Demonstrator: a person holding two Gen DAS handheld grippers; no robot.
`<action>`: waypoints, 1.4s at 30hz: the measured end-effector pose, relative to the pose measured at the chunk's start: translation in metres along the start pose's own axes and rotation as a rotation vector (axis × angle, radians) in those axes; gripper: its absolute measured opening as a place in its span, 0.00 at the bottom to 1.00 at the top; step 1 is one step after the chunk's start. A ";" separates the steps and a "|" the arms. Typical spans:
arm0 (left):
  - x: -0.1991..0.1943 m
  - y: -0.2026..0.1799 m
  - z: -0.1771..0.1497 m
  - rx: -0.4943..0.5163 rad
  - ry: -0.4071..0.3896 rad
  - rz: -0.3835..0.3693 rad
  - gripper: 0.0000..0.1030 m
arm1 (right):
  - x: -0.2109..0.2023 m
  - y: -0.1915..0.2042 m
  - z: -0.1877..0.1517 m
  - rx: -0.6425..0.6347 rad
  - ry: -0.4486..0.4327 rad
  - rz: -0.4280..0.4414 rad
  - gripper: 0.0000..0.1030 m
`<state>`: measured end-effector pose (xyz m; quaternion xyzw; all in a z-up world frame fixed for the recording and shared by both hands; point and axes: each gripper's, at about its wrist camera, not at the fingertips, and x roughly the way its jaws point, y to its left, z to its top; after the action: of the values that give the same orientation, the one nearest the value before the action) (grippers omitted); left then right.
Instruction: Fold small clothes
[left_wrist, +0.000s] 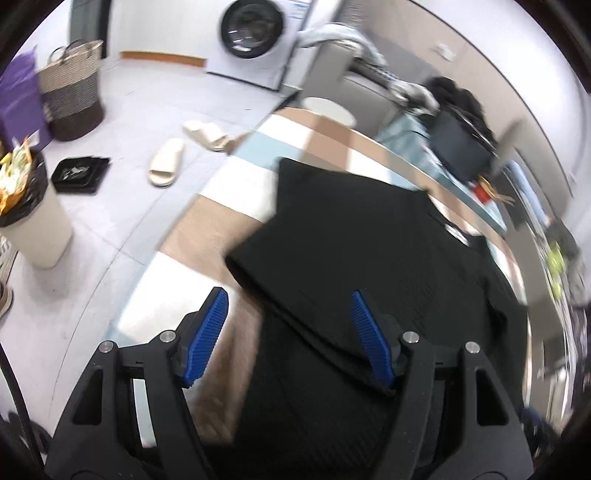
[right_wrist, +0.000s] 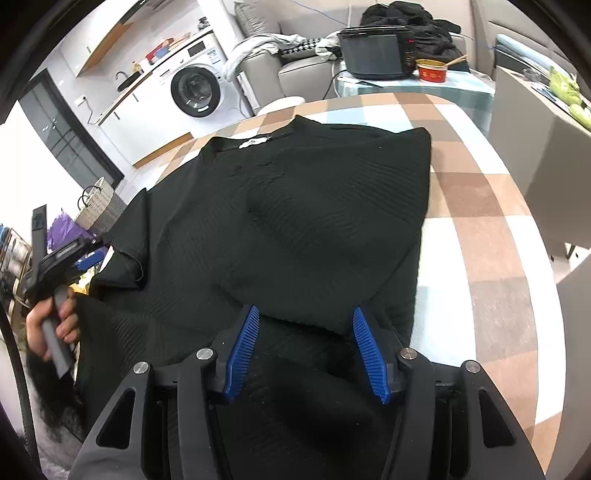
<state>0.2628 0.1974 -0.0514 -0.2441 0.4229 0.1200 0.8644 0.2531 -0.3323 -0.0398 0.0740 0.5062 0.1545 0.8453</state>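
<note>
While the black shirt (right_wrist: 295, 206) lies on the checked table (right_wrist: 491, 229), both grippers (left_wrist: 290, 332) (right_wrist: 304, 347) hover over it, fingers spread, pinching nothing.

Both tongs, left (left_wrist: 290, 301) and right (right_wrist: 303, 317), gape (nothing pinched), angled downward.

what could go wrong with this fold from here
1. The black garment reaches the table edge on the left, and its loose flap there may slide off.
2. Both the left gripper and the right gripper stand open, nothing pinned, so a nudge could undo the folded layer.
3. The left wrist view is blurred, so the next grab may catch the wrong layer or miss the edge.
</note>
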 end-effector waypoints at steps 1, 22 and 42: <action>0.008 0.004 0.006 -0.015 -0.004 0.011 0.61 | 0.000 0.000 -0.001 0.004 0.001 -0.003 0.53; -0.038 -0.093 0.011 0.217 -0.112 -0.295 0.66 | 0.005 -0.003 0.002 -0.001 0.004 -0.052 0.53; -0.032 -0.057 -0.098 0.266 0.033 -0.200 0.66 | 0.059 0.068 0.013 -0.134 0.058 0.072 0.53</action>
<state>0.2012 0.0971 -0.0592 -0.1703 0.4227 -0.0279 0.8897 0.2778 -0.2481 -0.0642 0.0308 0.5161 0.2204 0.8271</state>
